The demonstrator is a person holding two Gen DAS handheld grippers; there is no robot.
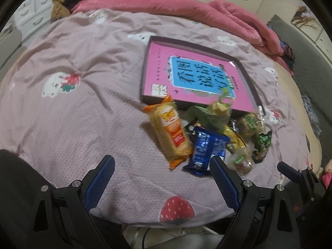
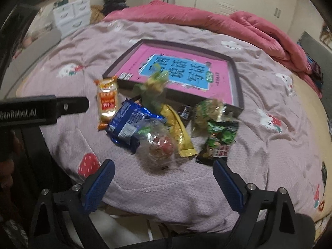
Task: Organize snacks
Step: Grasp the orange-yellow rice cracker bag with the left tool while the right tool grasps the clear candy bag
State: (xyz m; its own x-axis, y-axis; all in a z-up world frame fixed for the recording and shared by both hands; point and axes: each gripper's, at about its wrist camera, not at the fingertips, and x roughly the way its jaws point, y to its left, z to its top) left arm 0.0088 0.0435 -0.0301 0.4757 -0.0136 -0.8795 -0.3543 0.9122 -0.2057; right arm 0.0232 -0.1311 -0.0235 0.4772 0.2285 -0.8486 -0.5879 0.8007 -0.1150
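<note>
A pile of snacks lies on the pink bedspread in front of a shallow dark box [image 1: 247,76] [image 2: 236,87] that holds a pink book. In the pile are an orange cracker pack [image 1: 170,132] [image 2: 106,102], a blue packet [image 1: 207,149] [image 2: 128,122], a yellow packet [image 2: 179,132], a clear bag with a red sweet [image 2: 159,145], a green-black packet [image 2: 220,141] [image 1: 262,143] and a green bag [image 1: 209,114] [image 2: 153,91]. My left gripper [image 1: 164,161] is open and empty, just short of the pile. My right gripper [image 2: 164,166] is open and empty, near the clear bag.
A rumpled pink quilt [image 1: 228,14] [image 2: 249,25] lies along the far side of the bed. White drawers [image 1: 35,12] [image 2: 72,14] stand at the back left. The bed's near edge is just under both grippers. The left gripper's body [image 2: 43,110] reaches in from the left.
</note>
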